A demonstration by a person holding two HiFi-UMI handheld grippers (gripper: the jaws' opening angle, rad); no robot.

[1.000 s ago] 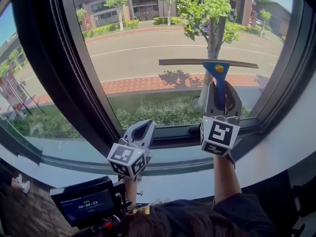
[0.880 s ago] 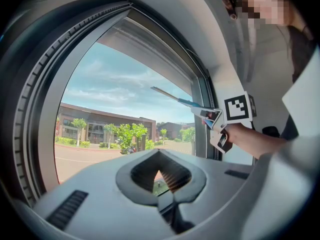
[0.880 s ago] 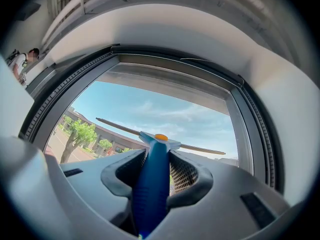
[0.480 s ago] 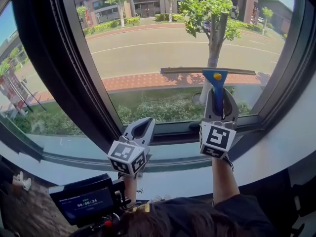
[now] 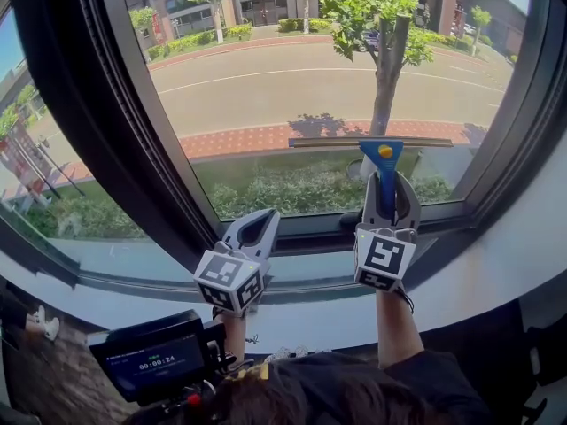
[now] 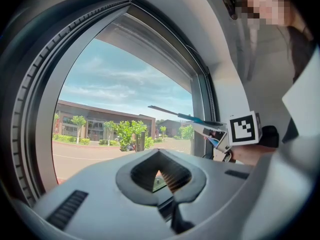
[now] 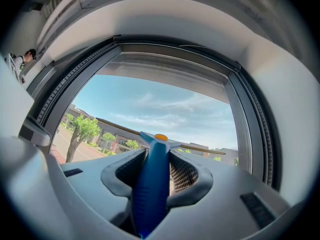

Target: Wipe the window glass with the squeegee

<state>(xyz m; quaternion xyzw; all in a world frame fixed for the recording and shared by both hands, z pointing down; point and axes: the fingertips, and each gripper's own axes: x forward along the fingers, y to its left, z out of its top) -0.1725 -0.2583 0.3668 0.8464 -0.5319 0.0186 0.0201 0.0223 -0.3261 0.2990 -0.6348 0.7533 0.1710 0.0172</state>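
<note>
Squeegee (image 5: 381, 153) clamped in right gripper (image 5: 387, 181) fingers, handle end hidden, left gripper (image 5: 265, 214) fingers closed, empty

Head view downward, gripper views skyward, sharing window glass (image 5: 292, 87)

Handle of squeegee (image 5: 382, 161): smooth, glossy blue plastic; its cross-bar is a thin, dull strip that looks like metal. Left gripper (image 5: 265, 216) and right gripper (image 5: 387, 182): matt pale-grey moulded plastic shells with ribbed dark inner pads, each carrying a cube faced in flat black-and-white printed markers. Window glass (image 5: 292, 78): clear, smooth and lightly reflective, set in a dark matt window frame (image 5: 133, 158) with ribbed seals, above a smooth, pale, low-sheen sill (image 5: 310, 321).
</note>
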